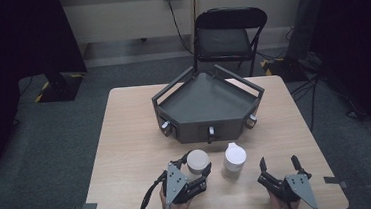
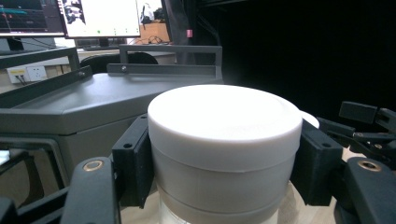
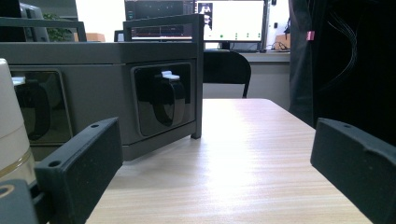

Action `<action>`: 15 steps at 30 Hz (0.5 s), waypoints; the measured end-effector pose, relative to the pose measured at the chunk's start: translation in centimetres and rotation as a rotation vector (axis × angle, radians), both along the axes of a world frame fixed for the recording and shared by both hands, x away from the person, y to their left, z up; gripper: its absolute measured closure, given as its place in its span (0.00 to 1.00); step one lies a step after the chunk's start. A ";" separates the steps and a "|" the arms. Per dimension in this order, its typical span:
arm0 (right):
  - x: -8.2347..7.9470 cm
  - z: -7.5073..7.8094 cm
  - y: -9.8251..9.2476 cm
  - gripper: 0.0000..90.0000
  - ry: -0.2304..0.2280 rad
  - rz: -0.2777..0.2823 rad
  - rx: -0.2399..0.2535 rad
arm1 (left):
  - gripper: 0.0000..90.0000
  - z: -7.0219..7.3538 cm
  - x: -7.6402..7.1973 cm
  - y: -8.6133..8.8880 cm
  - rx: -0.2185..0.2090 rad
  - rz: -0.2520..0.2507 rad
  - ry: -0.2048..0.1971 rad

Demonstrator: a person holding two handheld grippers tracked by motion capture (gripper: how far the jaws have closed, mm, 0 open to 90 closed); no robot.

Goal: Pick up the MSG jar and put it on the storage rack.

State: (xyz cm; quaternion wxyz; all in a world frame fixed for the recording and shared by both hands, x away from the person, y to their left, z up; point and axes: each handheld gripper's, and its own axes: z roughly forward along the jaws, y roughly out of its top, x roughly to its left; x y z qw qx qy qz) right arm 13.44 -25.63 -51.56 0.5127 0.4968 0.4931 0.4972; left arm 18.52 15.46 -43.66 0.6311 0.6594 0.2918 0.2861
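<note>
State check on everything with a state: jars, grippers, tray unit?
left gripper: shut on the lidded jar
lidded jar: upright, lid on, clamped at both sides
second jar: upright, capped, free on the table
right gripper: open, nothing between the jaws
grey tray unit: tray bare

Left gripper (image 1: 194,165): 2 jaws clamped on a white jar (image 1: 197,162), pads pressed to its sides. Right gripper (image 1: 280,163): jaws spread wide, nothing between them, low over the table.
</note>
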 end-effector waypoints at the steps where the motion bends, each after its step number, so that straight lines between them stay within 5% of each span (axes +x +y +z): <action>1: 0.0 0.0 0.0 0.01 0.000 0.000 0.000 | 0.38 0.2 0.3 0.3 -0.011 -0.009 0.007; 15: 0.0 0.0 0.0 0.01 0.000 -0.002 0.000 | 0.38 3.5 3.3 2.2 -0.039 -0.035 -0.009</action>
